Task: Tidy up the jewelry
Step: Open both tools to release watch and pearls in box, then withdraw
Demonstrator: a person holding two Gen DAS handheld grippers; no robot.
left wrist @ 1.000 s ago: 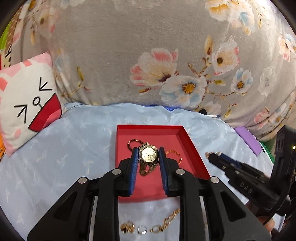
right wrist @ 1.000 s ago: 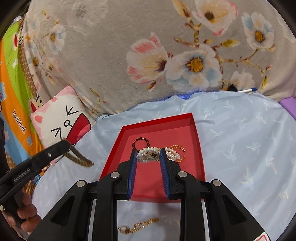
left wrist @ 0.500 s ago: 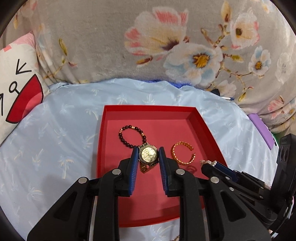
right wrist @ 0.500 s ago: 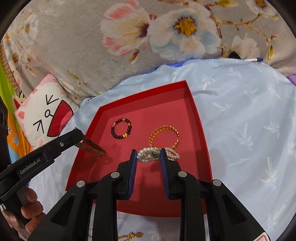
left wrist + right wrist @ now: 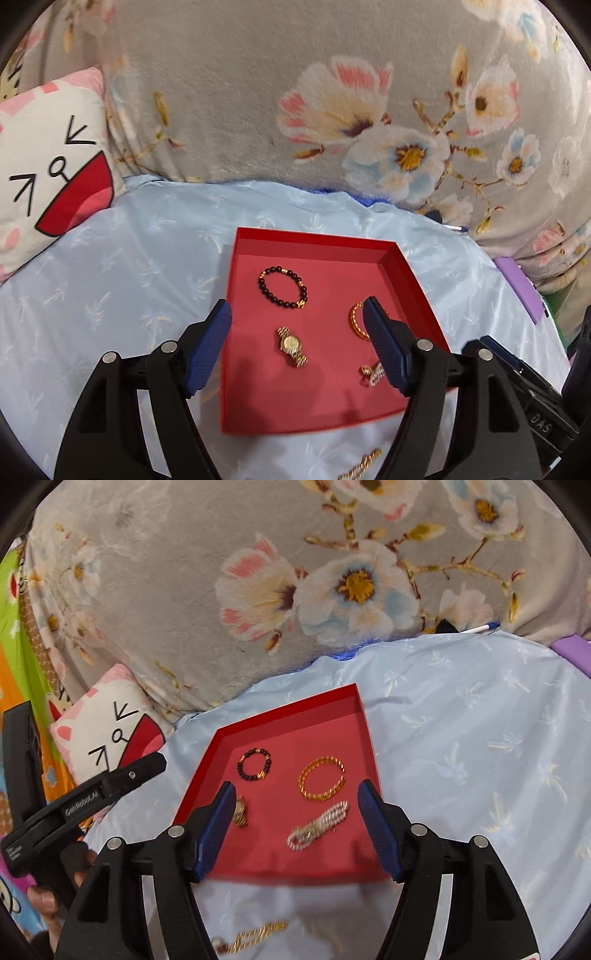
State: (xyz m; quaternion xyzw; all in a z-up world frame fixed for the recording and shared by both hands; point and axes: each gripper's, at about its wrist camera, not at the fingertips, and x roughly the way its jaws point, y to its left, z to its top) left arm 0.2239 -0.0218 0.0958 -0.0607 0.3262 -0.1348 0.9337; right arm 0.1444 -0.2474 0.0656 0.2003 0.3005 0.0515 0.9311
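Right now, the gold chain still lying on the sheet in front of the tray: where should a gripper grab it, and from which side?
Take the gold chain mid-length, away from its ring end, coming from above with jaws across the strand. It lies flat and strung out on the blue sheet, short of the red tray, so there is no edge to get under. The right gripper, open and empty, looks closest.

We see a pale blue sheet (image 5: 140, 258) as the surface. On it sits a red tray (image 5: 314, 242) at centre. A gold chain (image 5: 255, 936) lies at six o'clock of the tray, a purple block (image 5: 517, 284) at three, a cat pillow (image 5: 48, 158) at ten.
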